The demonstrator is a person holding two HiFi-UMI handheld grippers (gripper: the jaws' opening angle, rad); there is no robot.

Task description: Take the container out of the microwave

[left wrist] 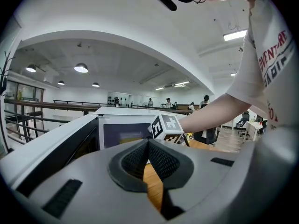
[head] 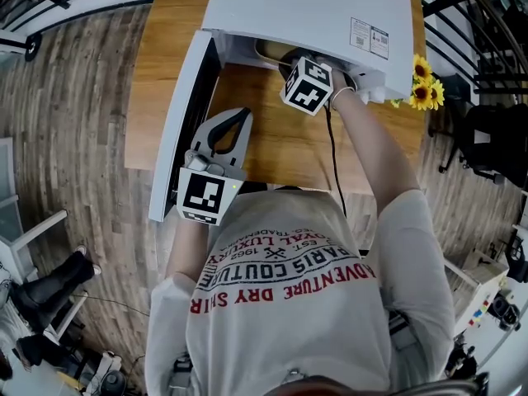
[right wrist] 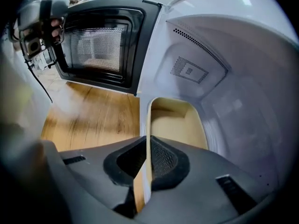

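Observation:
A white microwave (head: 313, 7) stands on a wooden table (head: 280, 151), its door (head: 186, 114) swung open to the left. Inside sits a cream container (right wrist: 177, 125) with rounded corners. My right gripper (right wrist: 148, 141) reaches into the cavity and is shut on the container's near wall, which stands upright between the pads. In the head view only its marker cube (head: 308, 85) and the forearm show at the opening. My left gripper (head: 242, 115) hovers over the table in front of the door, its tips touching, holding nothing. From the left gripper view, the left gripper (left wrist: 148, 143) points at the microwave.
Yellow sunflowers (head: 425, 85) stand just right of the microwave. A black cable (head: 332, 155) runs down from the right hand across the table. The open door (right wrist: 100, 43) blocks the left side. Black railings (head: 487, 23) line the far right.

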